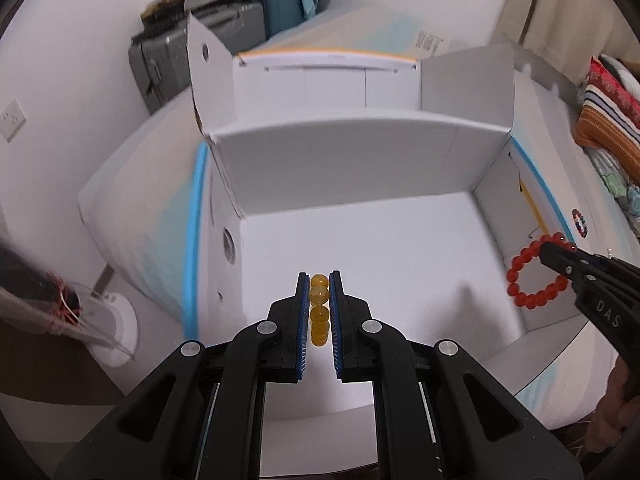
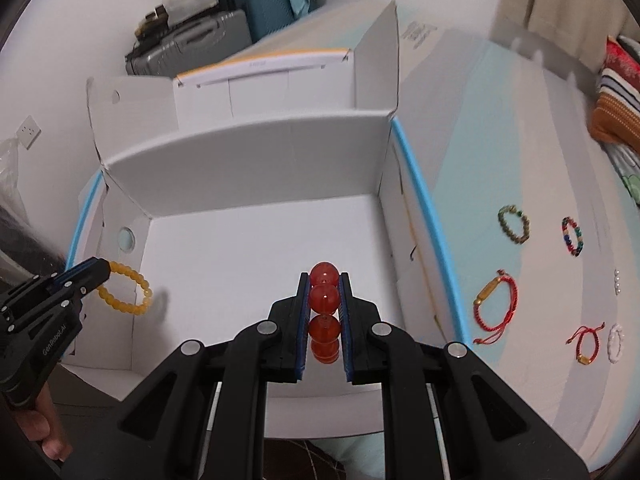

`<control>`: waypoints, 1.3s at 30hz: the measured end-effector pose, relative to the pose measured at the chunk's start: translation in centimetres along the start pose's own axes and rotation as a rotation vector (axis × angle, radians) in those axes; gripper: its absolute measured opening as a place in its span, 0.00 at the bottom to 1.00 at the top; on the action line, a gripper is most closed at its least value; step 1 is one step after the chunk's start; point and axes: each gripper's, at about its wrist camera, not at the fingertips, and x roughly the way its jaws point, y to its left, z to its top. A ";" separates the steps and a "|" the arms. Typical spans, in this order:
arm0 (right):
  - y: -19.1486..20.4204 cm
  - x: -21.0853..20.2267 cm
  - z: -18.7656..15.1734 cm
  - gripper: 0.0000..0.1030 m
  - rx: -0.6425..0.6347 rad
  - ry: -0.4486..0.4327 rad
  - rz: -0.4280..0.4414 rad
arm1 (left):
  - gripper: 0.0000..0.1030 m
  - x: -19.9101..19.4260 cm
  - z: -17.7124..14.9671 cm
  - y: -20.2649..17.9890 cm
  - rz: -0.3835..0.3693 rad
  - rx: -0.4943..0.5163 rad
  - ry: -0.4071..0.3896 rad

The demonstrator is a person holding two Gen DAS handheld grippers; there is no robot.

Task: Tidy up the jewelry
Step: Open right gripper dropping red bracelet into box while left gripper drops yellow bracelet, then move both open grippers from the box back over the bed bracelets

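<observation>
Above the white box [image 2: 248,240], whose floor holds nothing, we clamp the yellow bracelet [image 1: 319,308] in our left gripper [image 1: 319,292] and the red bracelet [image 2: 325,312] in our right gripper [image 2: 325,292]

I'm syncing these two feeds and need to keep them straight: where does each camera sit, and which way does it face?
Left wrist: on the left gripper, looking along its fingers down into the open white box; yellow bracelet clamped; right gripper enters at right.
Right wrist: on the right gripper, facing the same box; red bracelet clamped; left gripper and a hand at left.
Shared: box, both bracelets, suitcases.
</observation>
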 end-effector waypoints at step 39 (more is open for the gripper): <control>-8.7 -7.3 -2.8 0.93 0.135 -0.220 -0.111 | 0.94 -5.2 0.5 -8.1 0.002 0.062 -0.211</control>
